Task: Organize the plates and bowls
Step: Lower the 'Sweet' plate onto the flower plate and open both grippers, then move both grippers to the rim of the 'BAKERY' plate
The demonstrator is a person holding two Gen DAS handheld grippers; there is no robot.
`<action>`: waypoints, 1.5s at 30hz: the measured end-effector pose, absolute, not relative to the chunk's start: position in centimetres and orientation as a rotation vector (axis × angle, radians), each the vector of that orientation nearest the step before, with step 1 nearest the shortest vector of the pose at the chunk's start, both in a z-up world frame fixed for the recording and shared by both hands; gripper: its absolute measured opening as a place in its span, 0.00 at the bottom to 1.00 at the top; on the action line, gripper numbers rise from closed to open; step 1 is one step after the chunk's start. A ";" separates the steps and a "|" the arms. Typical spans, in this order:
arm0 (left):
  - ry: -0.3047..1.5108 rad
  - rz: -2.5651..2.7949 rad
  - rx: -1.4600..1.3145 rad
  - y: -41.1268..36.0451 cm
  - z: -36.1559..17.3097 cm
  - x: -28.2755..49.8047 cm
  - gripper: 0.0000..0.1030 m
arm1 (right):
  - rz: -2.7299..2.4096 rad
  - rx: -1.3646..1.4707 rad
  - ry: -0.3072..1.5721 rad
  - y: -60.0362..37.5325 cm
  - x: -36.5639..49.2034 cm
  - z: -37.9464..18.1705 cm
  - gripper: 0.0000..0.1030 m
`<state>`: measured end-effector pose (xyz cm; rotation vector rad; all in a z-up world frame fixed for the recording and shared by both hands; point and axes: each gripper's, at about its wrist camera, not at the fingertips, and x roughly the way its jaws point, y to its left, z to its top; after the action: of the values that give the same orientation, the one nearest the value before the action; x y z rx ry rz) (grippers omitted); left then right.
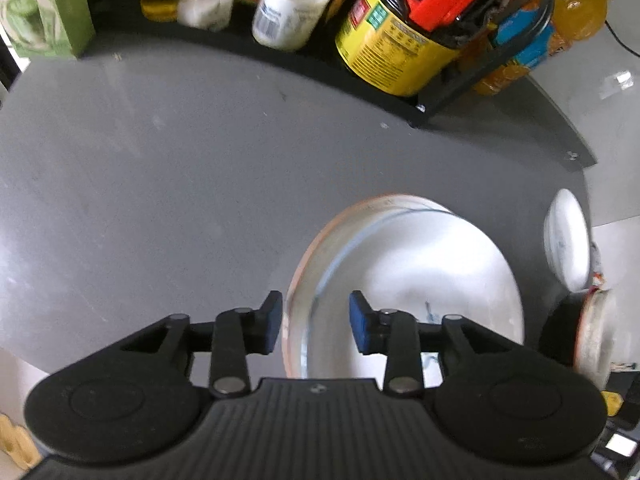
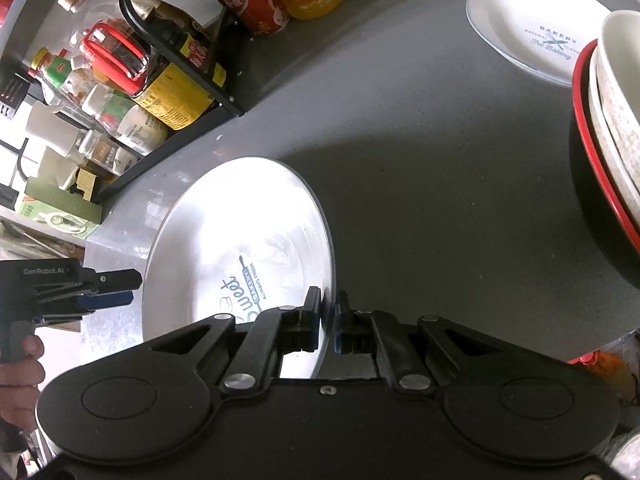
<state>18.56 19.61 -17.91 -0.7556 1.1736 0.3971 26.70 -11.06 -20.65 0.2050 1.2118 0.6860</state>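
Note:
A white plate (image 2: 240,240) printed "Sweet Bakery" is over the grey counter (image 2: 440,160), and my right gripper (image 2: 329,320) is shut on its near rim. The same plate (image 1: 404,272) looks blurred in the left wrist view. My left gripper (image 1: 316,322) is open with the plate's opposite rim between its fingers, not clamped. From the right wrist view the left gripper (image 2: 128,289) sits at the plate's left edge, held by a hand (image 2: 20,360). A second white plate (image 2: 536,28) lies flat at the far right. White bowls sit nested in a black, red-rimmed bowl (image 2: 592,184).
A black wire rack (image 2: 180,80) with bottles, jars and cans runs along the counter's back. A yellow-labelled dark bottle (image 1: 384,48) and a white jar (image 1: 288,12) stand closest. A green box (image 1: 44,8) is at the far left. Bare grey counter (image 1: 160,180) lies left of the plate.

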 end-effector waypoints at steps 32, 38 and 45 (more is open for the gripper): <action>1.194 0.456 -0.670 18.5 -18.3 18.7 0.39 | 0.706 0.025 1.135 -9.4 25.8 -19.2 0.49; 1.168 0.445 -0.664 17.9 -16.7 18.2 0.73 | 0.736 0.016 1.083 -9.4 25.3 -17.6 0.70; 1.184 0.382 -0.627 16.5 -14.8 18.2 0.84 | 0.733 0.026 1.046 -9.9 24.8 -15.7 0.92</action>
<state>18.19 16.46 -14.77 -0.6272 1.1840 0.3820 24.78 -9.86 -15.73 0.0263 1.0455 0.7331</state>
